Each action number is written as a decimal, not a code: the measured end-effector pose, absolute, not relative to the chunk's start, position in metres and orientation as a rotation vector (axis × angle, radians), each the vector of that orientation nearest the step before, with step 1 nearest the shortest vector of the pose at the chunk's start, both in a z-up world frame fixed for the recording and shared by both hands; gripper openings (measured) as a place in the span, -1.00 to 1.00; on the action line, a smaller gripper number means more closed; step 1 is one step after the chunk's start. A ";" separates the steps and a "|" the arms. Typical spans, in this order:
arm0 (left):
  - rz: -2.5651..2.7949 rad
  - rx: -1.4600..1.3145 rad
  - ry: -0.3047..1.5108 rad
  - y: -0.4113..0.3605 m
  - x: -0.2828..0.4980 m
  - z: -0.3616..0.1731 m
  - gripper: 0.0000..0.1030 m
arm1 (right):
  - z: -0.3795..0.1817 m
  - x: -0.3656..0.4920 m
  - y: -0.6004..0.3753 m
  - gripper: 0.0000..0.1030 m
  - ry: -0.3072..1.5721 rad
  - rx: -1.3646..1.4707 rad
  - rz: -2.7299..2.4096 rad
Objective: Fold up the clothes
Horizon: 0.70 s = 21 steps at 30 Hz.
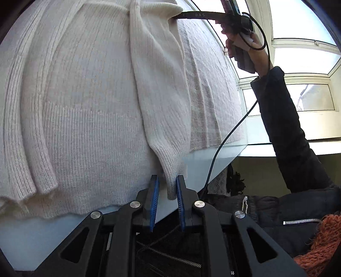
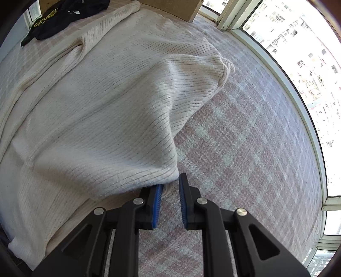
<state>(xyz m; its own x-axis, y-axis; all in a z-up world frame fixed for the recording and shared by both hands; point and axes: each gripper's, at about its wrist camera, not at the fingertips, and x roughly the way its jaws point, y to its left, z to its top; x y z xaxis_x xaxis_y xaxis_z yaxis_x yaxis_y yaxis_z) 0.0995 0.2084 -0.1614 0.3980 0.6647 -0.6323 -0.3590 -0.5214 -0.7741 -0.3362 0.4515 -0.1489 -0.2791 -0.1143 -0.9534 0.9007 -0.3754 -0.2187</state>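
Table [image 2: 245,149] under a plaid cloth [image 2: 234,127] fills most of the right view; windows [image 2: 298,64] curve along its 1 to 4 o'clock edge. Cream ribbed sweater [image 1: 89,102] lies spread on the cloth, covering the left view from 9 to 1 o'clock, hem toward me at 7 o'clock, near the table edge. One sleeve [image 1: 157,89] runs from the shoulder at 12 o'clock down to its cuff [image 1: 172,181] at 6 o'clock. Second sleeve [image 1: 27,127] lies folded along the body at 9 o'clock.

My right arm in a dark sleeve [image 1: 294,132] reaches in at 3 o'clock in the left view; my hand [image 1: 249,51] at 1 o'clock holds my right gripper [image 2: 170,191]. In the right view a lifted fold of sweater comes down to it from 10 o'clock; its fingers [image 2: 156,204] are nearly together, pinching the knit edge at the tips.

My left gripper [image 1: 167,185] sits at 6 o'clock, fingers [image 1: 180,202] narrow, the cuff between them; cuff touches the right pad, a sliver of gap shows at the left pad, so not clamped.

Dark garment [image 2: 64,17] lies at 11 o'clock in the right view, just beyond the sweater. Cardboard box [image 2: 177,8] at 12 o'clock. Black cable [image 1: 230,136] hangs from my right gripper.
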 end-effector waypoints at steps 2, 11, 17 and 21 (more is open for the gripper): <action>1.315 -1.656 -0.302 0.209 0.098 -0.157 -0.38 | -0.148 -0.335 0.452 -0.67 1.070 1.212 -1.742; 1.450 -1.554 0.092 0.260 0.112 -0.137 -0.91 | -0.149 -0.313 0.449 -0.64 1.131 1.198 -1.748; 1.506 -1.440 0.376 0.279 0.136 -0.111 -0.91 | -0.154 -0.311 0.428 -0.63 1.134 1.201 -1.748; 1.435 -1.423 0.376 0.282 0.150 -0.100 -0.91 | -0.152 -0.312 0.430 -0.62 1.121 1.206 -1.752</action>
<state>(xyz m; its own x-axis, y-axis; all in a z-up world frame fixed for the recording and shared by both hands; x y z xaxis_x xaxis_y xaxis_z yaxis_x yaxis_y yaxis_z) 0.1503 0.2824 -0.0997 0.2370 0.4319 -0.8702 -0.8031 -0.4170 -0.4257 -0.3120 0.4305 -0.1517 -0.3026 -0.0828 -0.9495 0.8968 -0.3621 -0.2542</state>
